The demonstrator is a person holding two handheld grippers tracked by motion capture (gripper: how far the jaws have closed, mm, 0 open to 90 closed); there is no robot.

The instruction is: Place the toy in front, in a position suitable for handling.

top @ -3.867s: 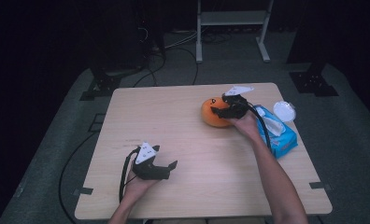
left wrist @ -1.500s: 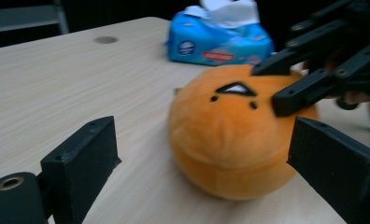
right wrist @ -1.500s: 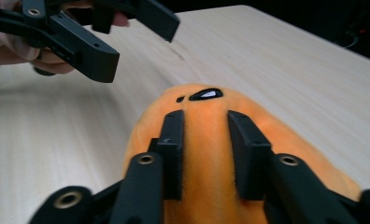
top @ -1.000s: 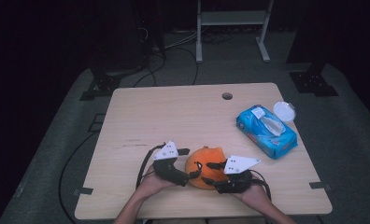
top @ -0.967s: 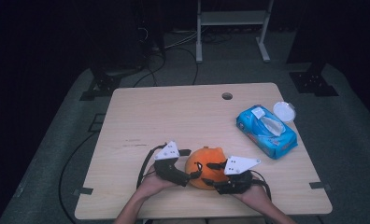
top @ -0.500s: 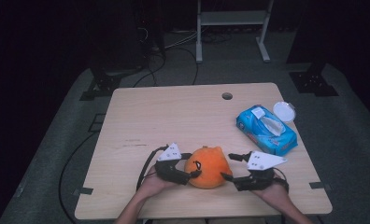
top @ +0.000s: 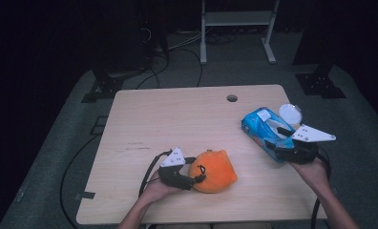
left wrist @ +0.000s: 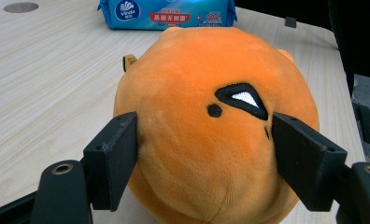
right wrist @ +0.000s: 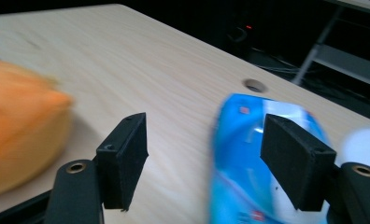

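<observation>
An orange round plush (top: pixel 213 171) with a small stitched face sits on the wooden table (top: pixel 177 119) near its front edge. My left gripper (top: pixel 196 179) is open, and in the left gripper view (left wrist: pixel 204 154) its jaws stand wide on either side of the plush (left wrist: pixel 197 130), right at its flanks. A blue pack of wipes (top: pixel 261 124) lies at the right of the table. My right gripper (top: pixel 278 138) is open at the pack's near end. In the right gripper view (right wrist: pixel 204 154), one jaw is over the pack (right wrist: pixel 248 154) and the plush (right wrist: pixel 19 126) is off to the left.
A white round lid (top: pixel 290 113) lies just behind the wipes pack, near the table's right edge. A cable hole (top: pixel 232 98) is set in the table's far side. Cables trail on the grey floor, and a metal stand rises behind the table.
My right gripper let go of the plush and swung right to the wipes pack. The plush stays near the front edge with my left gripper at its side.
</observation>
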